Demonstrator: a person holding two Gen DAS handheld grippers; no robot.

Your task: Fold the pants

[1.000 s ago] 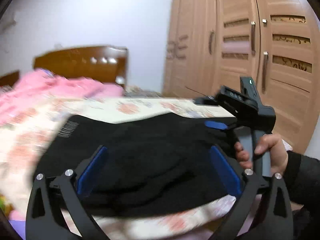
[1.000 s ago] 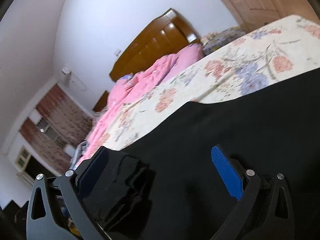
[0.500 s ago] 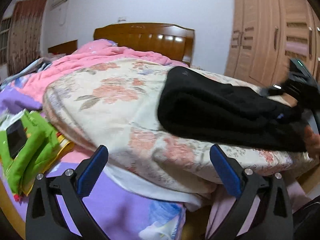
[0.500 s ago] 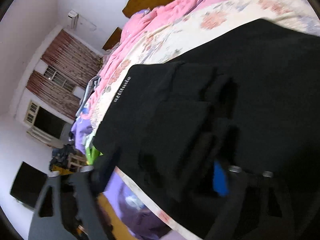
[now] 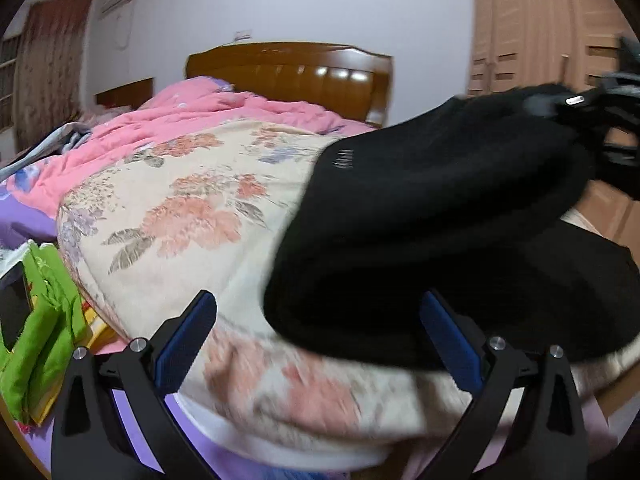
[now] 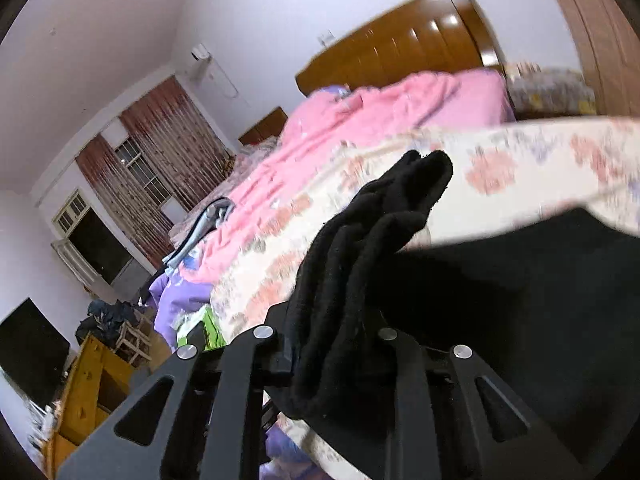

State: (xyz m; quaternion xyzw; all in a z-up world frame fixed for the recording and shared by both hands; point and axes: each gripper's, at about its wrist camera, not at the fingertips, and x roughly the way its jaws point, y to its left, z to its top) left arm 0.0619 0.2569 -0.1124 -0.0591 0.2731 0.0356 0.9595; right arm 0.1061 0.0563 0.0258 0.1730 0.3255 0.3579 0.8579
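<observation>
Fingers on your right gripper [image 6: 336,344] were closing on bunched black pants [image 6: 360,264].
Your left gripper [image 5: 320,344] stood open, pants just ahead.

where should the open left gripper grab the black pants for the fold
Probably the near rounded edge of the black pants, from the bed's near side: it bulges thickly off the floral quilt ahead of the left gripper; the right gripper is closing on the far end.
</observation>
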